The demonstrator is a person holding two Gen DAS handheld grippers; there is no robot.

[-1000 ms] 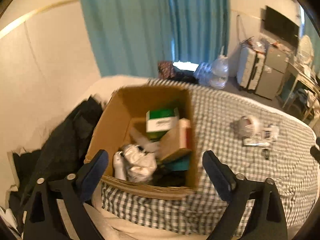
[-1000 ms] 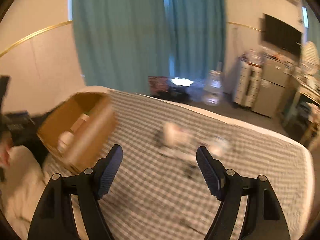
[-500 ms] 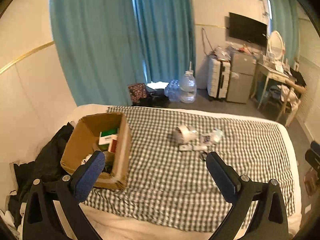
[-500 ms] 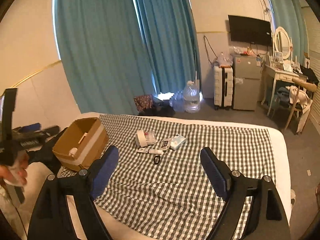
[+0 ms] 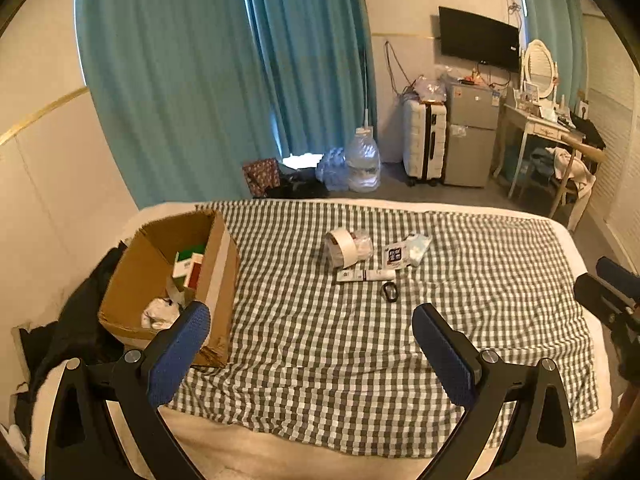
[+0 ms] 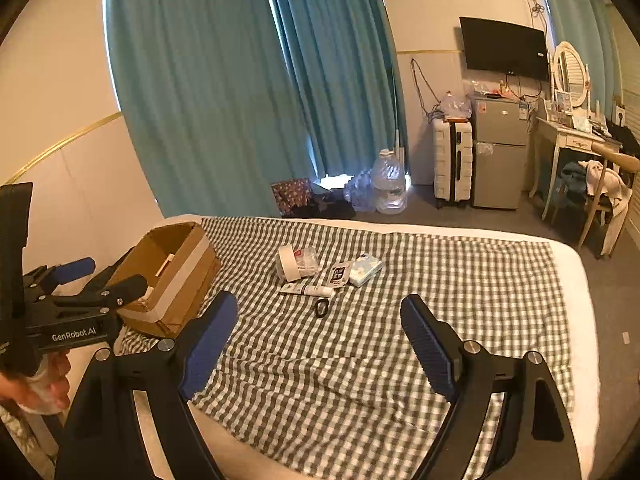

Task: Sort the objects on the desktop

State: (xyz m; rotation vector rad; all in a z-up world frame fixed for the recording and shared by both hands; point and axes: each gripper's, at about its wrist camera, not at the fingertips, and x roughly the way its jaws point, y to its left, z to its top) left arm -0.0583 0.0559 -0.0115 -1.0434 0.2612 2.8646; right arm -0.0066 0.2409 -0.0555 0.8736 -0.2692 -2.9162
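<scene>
An open cardboard box [image 5: 216,264] [image 6: 176,276] with several items inside stands at the left end of a checked cloth [image 5: 320,352]. In the cloth's middle lie a tape roll [image 5: 340,246] [image 6: 287,268], a white tube [image 5: 366,276] [image 6: 306,290], a black ring clip [image 5: 390,291] [image 6: 321,307], a sachet [image 5: 394,256] and a tissue pack [image 5: 418,246] [image 6: 365,270]. My left gripper [image 5: 310,312] [image 6: 100,276] hangs open and empty near the box's front right corner. My right gripper [image 6: 320,302] is open and empty, short of the small items.
The cloth covers a white bed. Dark clothing [image 5: 80,320] is heaped left of the box. Behind the bed hang teal curtains, with water bottles [image 5: 362,160], a suitcase, a small fridge and a dressing table [image 5: 536,128] on the floor beyond.
Both grippers have drawn back from the bed. The left one has left its place right over the box and shifted right. The right jaws stand slightly wider than a second ago.
</scene>
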